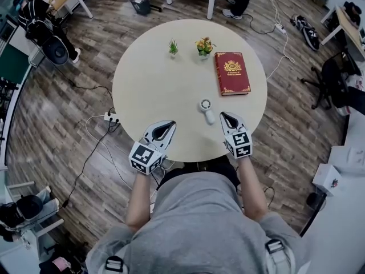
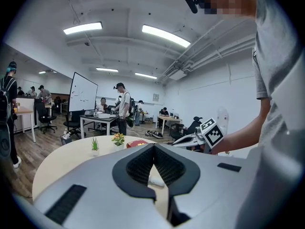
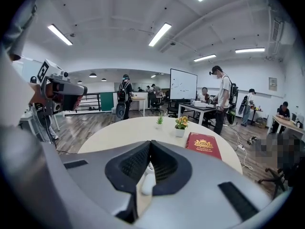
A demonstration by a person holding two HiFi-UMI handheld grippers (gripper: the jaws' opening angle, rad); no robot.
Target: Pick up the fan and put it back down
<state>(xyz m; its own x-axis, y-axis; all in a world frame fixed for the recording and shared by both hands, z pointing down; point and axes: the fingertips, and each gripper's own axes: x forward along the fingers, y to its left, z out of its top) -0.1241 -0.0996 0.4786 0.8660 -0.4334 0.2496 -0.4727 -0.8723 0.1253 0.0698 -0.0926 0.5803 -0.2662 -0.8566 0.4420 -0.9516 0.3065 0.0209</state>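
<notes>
A small white hand-held fan (image 1: 206, 111) lies flat on the round beige table (image 1: 148, 84), near its front edge. My right gripper (image 1: 224, 115) hovers just right of the fan's handle, jaws shut and empty. In the right gripper view the fan (image 3: 147, 178) shows low behind the closed jaws of the right gripper (image 3: 150, 143). My left gripper (image 1: 169, 123) is over the table's front edge, well left of the fan, also shut with nothing in it. The left gripper (image 2: 153, 147) looks across at the fan (image 2: 156, 181) and the right gripper's marker cube (image 2: 212, 133).
A red book (image 1: 232, 73) lies right of centre, behind the fan. Two small potted plants (image 1: 173, 48) (image 1: 204, 46) stand at the far side. A power strip (image 1: 111, 117) and cables lie on the wooden floor to the left. Desks, chairs and people surround the table.
</notes>
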